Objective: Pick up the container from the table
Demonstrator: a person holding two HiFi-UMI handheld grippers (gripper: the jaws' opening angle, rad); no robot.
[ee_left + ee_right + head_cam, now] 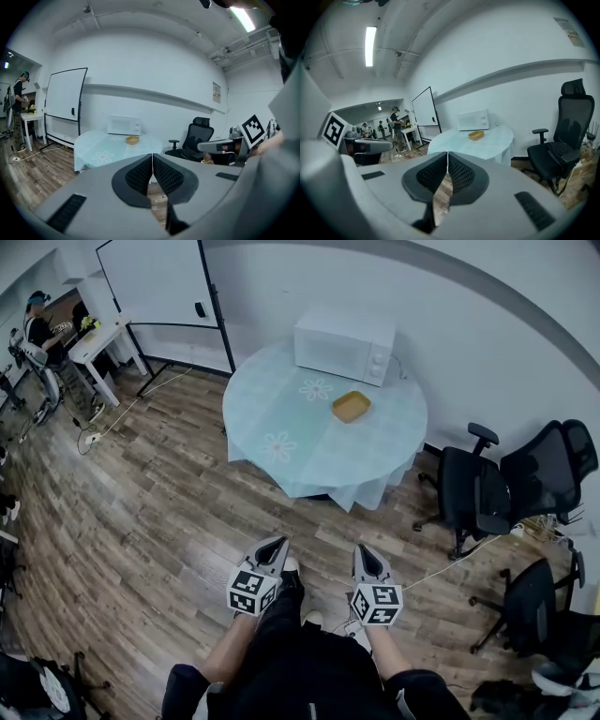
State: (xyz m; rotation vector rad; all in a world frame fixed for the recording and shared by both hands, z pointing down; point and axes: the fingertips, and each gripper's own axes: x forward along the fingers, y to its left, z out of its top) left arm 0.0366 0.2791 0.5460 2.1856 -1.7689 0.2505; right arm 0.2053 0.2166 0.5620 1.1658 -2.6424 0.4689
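I hold the left gripper [277, 543] and right gripper [364, 550] low, both with jaws pressed together and empty. The container [351, 406] sits on the round table [281, 413] at my 12 o'clock, with the microwave [343, 341] just beyond it. Wood floor [178, 493] lies between us, and office chairs [473, 493] stand at 2 o'clock.

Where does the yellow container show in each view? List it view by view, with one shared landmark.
Head view: container upper centre, on the round table.
Left gripper view: container left of centre, above the jaws.
Right gripper view: container right of centre, above the jaws.
Shared landmark: the white microwave behind it in all three.
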